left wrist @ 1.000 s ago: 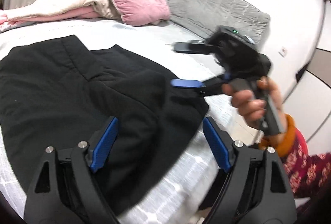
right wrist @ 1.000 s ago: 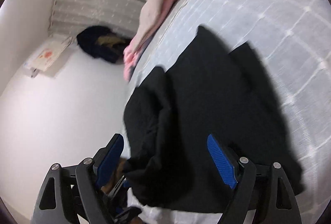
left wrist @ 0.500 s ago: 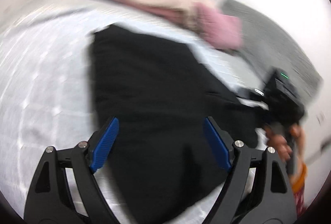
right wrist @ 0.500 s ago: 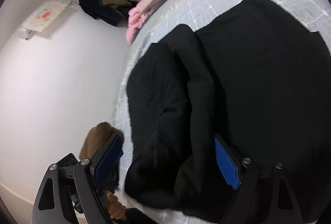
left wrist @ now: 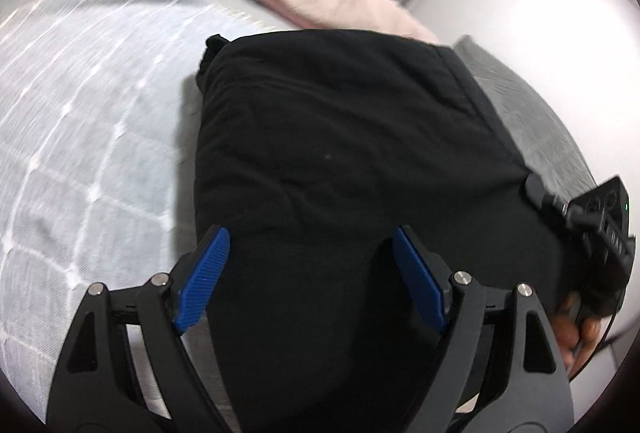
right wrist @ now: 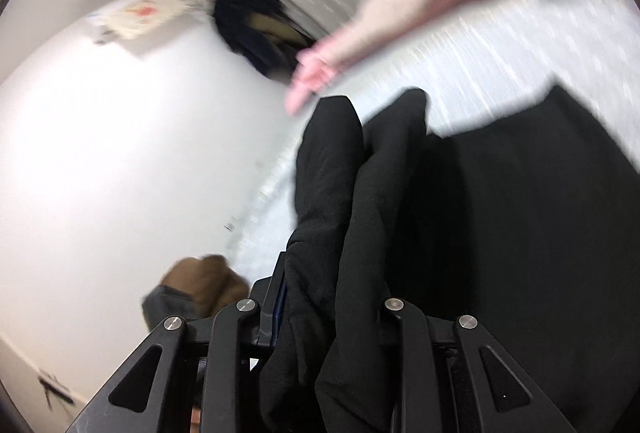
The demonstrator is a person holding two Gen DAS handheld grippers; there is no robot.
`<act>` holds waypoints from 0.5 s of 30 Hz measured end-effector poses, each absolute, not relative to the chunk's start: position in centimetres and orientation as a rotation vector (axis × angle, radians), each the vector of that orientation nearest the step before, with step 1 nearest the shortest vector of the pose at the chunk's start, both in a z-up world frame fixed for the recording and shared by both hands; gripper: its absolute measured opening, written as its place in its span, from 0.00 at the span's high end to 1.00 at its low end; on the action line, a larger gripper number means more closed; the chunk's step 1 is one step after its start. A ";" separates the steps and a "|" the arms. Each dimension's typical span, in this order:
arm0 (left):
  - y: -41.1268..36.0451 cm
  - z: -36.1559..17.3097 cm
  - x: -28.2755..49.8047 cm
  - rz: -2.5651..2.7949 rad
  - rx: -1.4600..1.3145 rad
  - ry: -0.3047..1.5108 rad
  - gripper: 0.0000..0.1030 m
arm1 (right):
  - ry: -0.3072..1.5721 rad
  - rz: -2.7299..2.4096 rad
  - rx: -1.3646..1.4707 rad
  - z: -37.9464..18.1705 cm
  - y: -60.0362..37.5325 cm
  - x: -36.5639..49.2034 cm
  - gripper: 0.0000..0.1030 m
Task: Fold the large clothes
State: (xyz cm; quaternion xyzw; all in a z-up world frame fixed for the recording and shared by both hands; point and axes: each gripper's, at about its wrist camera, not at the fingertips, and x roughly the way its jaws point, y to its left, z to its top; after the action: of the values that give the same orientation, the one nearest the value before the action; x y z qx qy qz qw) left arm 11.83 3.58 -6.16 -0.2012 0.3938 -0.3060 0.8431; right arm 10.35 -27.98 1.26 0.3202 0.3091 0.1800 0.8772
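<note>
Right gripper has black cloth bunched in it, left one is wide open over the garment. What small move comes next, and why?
Probably lower the open left gripper onto the black garment's near edge and close. The right gripper already pinches a bunched fold, so a second hold would let both carry it over evenly.

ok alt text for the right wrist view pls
The right gripper is shut on a bunched fold of the black garment, which lies on a grey checked bedspread. Behind it are pink bedding, a white wall and a dark bundle, all blurred.
</note>
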 end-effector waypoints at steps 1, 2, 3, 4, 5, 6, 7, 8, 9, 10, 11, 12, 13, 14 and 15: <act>3.2 -5.7 11.3 -0.670 -0.404 0.805 0.19 | 0.604 0.371 0.654 2.1 -28.8 9.1 0.75; 2.8 -5.3 11.1 -0.685 -0.382 0.790 0.19 | 0.578 0.362 0.651 2.5 -29.7 8.2 0.75; 2.3 -5.1 10.8 -0.705 -0.353 0.776 0.19 | 0.556 0.346 0.654 2.6 -31.0 7.1 0.75; 1.7 -4.9 10.5 -0.727 -0.326 0.768 0.19 | 0.543 0.332 0.660 2.6 -31.9 6.5 0.75; 1.2 -5.0 10.2 -0.745 -0.307 0.766 0.19 | 0.527 0.303 0.673 2.3 -33.8 5.3 0.75; 0.7 -5.0 10.0 -0.759 -0.297 0.769 0.19 | 0.524 0.287 0.681 2.0 -34.7 4.8 0.75; 0.2 -5.3 9.8 -0.779 -0.287 0.780 0.19 | 0.527 0.262 0.701 1.5 -36.5 3.8 0.75; -0.7 -5.7 9.7 -0.803 -0.281 0.801 0.19 | 0.546 0.236 0.732 0.4 -38.2 3.3 0.74; -1.3 -6.1 9.6 -0.817 -0.276 0.819 0.19 | 0.569 0.211 0.764 -0.8 -39.4 3.2 0.74; -2.1 -6.5 9.5 -0.832 -0.265 0.841 0.19 | 0.617 0.169 0.825 -3.1 -41.2 3.1 0.74; -3.2 -7.2 9.5 -0.839 -0.249 0.869 0.19 | 0.679 0.133 0.871 -5.2 -42.4 3.4 0.73; -3.8 -7.6 9.5 -0.833 -0.231 0.874 0.16 | 0.736 0.105 0.902 -6.9 -43.4 3.7 0.71; -4.5 -7.8 9.3 -0.816 -0.201 0.860 0.11 | 0.823 0.070 0.945 -9.5 -44.4 3.9 0.66; -5.0 -7.9 9.1 -0.803 -0.175 0.849 0.10 | 0.845 0.085 0.996 -11.1 -45.2 4.0 0.65; -5.1 -7.8 9.0 -0.797 -0.169 0.847 0.09 | 0.836 0.109 1.032 -11.6 -45.6 3.9 0.65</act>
State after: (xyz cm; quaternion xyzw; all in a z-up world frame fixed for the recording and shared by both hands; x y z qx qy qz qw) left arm 9.01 -5.14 -7.80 -0.0798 0.3997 -0.3758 0.8323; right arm 3.88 -45.60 -11.65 0.4785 0.3877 0.0506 0.7862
